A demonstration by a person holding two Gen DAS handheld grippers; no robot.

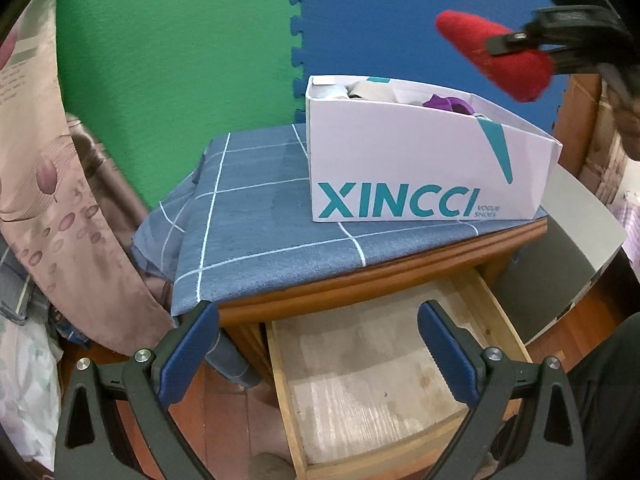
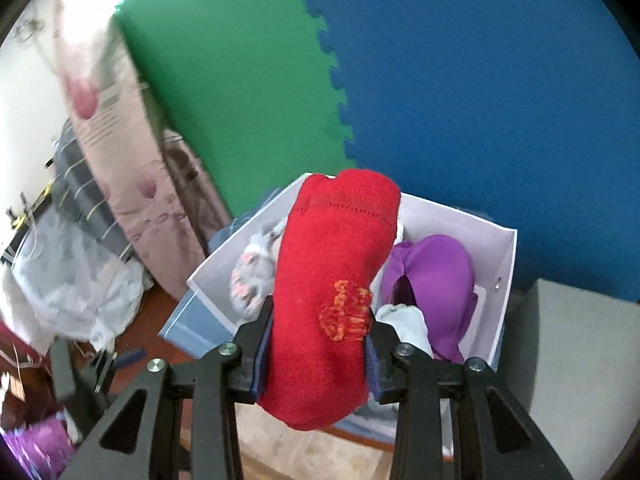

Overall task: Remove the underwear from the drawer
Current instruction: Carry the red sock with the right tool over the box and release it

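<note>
My right gripper point(image 2: 320, 320) is shut on a rolled red piece of underwear point(image 2: 332, 280) with an orange stitched patch, held in the air above a white shoe box point(image 2: 506, 268). The left wrist view shows that same red roll point(image 1: 496, 58) clamped in the right gripper point(image 1: 516, 42) up at the top right, over the box point(image 1: 400, 160). Purple underwear point(image 2: 436, 280) and a grey-white piece point(image 2: 252, 276) lie inside the box. My left gripper point(image 1: 318, 346) stands open over the pulled-out wooden drawer point(image 1: 368, 380), whose visible floor is bare.
The box sits on a blue checked cloth point(image 1: 248, 232) covering a wooden bedside cabinet point(image 1: 360, 284). Green and blue foam mats point(image 1: 200, 60) line the wall behind. A pink flowered curtain point(image 1: 52, 200) hangs at the left, and a grey panel point(image 1: 568, 240) leans at the right.
</note>
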